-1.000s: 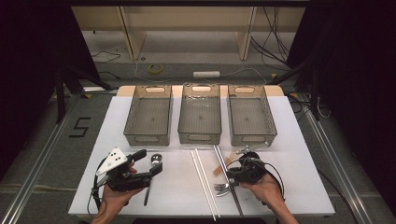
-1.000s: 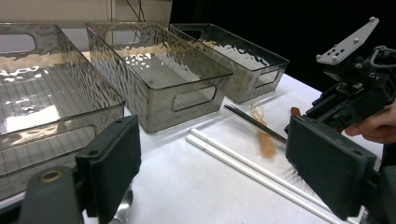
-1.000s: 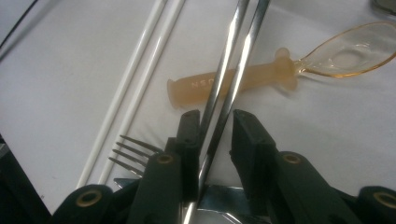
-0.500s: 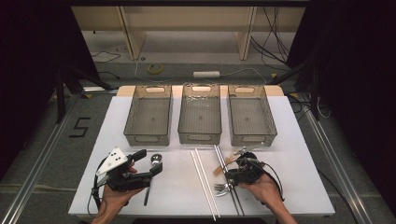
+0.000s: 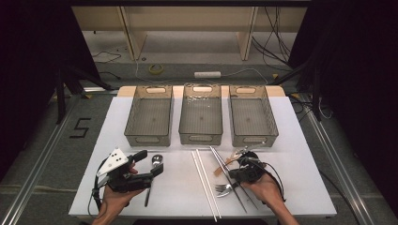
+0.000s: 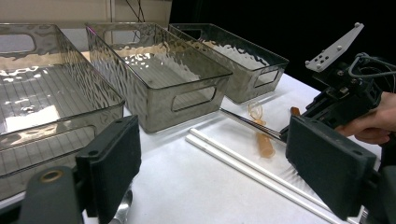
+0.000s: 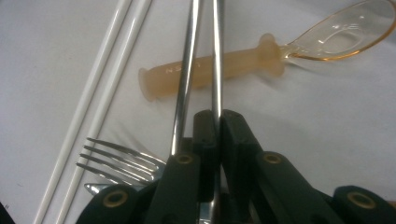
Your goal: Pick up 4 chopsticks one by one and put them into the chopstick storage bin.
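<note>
- High view: my left tongs hover over the white bench, jaws wide, nothing between them; one metal spoon lies just under them. Three clear bins stand in a row behind. My right tongs sit low over the cutlery.
- Left gripper view: two white chopsticks lie side by side ahead of my wide jaws.
- Right gripper view: my jaws have just been closing and now pinch one of two metal chopsticks; beside it lie one fork and, underneath, one amber spoon.
</note>
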`<state>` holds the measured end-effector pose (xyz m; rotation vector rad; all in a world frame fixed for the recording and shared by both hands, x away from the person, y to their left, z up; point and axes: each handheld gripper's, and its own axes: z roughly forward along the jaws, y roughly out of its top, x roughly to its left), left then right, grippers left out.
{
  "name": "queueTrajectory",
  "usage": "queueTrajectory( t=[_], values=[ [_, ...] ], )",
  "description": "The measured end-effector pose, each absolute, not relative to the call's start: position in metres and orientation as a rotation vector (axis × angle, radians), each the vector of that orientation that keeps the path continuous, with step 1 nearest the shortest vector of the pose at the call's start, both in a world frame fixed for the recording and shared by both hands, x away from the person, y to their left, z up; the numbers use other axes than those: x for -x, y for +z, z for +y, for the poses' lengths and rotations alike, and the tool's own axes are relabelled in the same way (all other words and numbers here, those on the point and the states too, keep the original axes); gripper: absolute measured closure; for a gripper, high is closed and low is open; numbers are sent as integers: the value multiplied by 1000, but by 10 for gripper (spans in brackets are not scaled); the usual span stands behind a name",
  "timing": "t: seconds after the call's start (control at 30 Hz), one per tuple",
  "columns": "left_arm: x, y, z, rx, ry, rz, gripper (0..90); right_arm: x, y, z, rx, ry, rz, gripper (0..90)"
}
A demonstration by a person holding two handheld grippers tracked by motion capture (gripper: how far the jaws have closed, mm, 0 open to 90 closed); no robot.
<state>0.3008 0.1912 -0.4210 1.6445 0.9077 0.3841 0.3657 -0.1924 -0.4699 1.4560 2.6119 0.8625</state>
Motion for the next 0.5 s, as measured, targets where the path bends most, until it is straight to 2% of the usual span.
queueTrajectory(
  t=[0.5],
  values=[
    [-301,-421,191,-1646,382,905,176,-365,-463,-198,-1438,889,2578,861]
  ],
)
